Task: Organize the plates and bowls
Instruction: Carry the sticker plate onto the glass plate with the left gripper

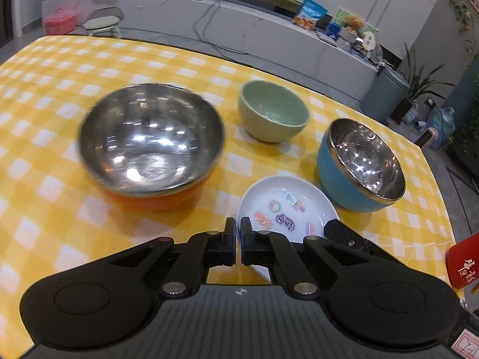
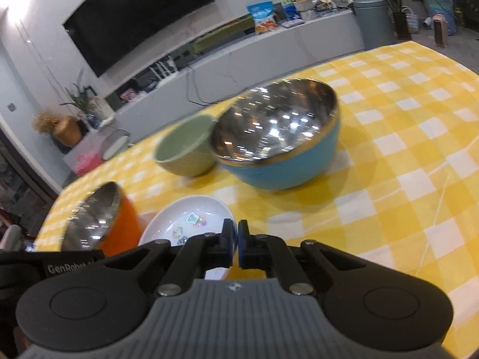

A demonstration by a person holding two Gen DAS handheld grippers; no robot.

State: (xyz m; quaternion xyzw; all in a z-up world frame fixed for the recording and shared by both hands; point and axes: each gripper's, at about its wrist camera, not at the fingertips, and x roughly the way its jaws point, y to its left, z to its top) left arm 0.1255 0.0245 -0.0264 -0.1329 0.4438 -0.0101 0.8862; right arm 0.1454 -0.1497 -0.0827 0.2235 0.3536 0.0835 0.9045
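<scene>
On the yellow checked tablecloth (image 1: 60, 89) stand an orange steel-lined bowl (image 1: 151, 146), a green ceramic bowl (image 1: 273, 110), a blue steel-lined bowl (image 1: 363, 166) and a small white plate with cartoon prints (image 1: 286, 206). My left gripper (image 1: 238, 224) is shut and empty, just over the plate's near left rim. In the right wrist view my right gripper (image 2: 234, 227) is shut and empty at the near right rim of the white plate (image 2: 185, 218), with the orange bowl (image 2: 98, 221) to its left and the blue bowl (image 2: 278, 140) and green bowl (image 2: 185, 149) beyond.
The right gripper's body (image 1: 353, 239) shows at the plate's right in the left wrist view. A red cup (image 1: 464, 266) stands at the table's right edge. Beyond the table are a white counter (image 1: 239, 24) and a TV (image 2: 134, 15).
</scene>
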